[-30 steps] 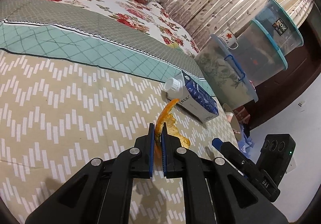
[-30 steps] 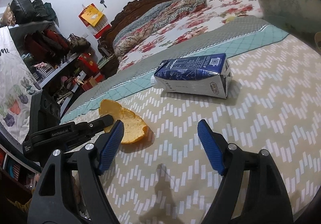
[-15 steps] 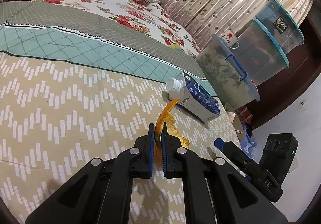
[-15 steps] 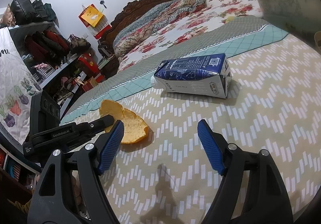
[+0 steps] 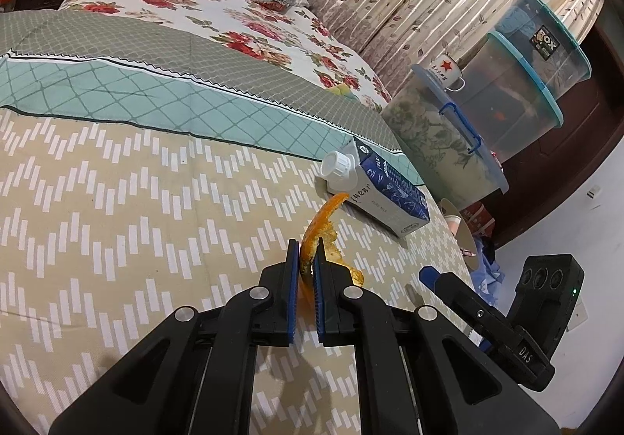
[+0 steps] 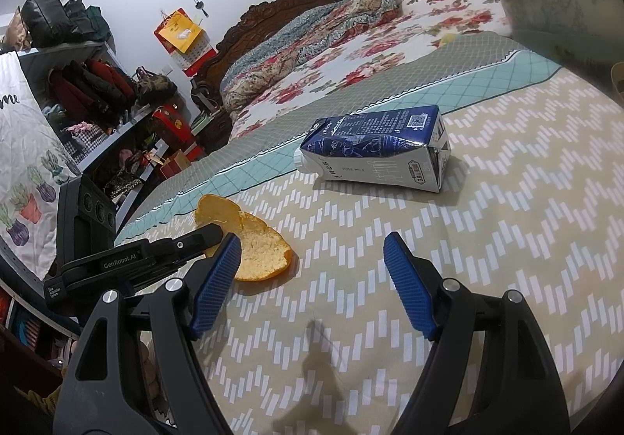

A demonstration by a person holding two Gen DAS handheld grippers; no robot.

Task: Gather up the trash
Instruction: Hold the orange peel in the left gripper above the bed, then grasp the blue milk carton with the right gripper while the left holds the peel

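Observation:
An orange peel (image 5: 320, 224) stands on edge on the zigzag bedspread (image 5: 117, 208), pinched between the blue pads of my left gripper (image 5: 306, 250), which is shut on it. From the right wrist view the same peel (image 6: 257, 247) shows its pale inner side, with the left gripper's finger (image 6: 187, 244) on its near edge. A blue and white milk carton (image 6: 378, 152) lies on its side beyond the peel, its white cap (image 5: 335, 165) facing the left camera. My right gripper (image 6: 312, 259) hangs open over bare bedspread, short of the carton, with nothing between its fingers.
Stacked clear storage bins (image 5: 518, 84) and a floral bin (image 5: 436, 138) with a white mug (image 5: 448, 70) stand past the bed's right edge. Shelves of bags and clothes (image 6: 97, 91) line the left side. A floral quilt (image 6: 335, 41) covers the far bed.

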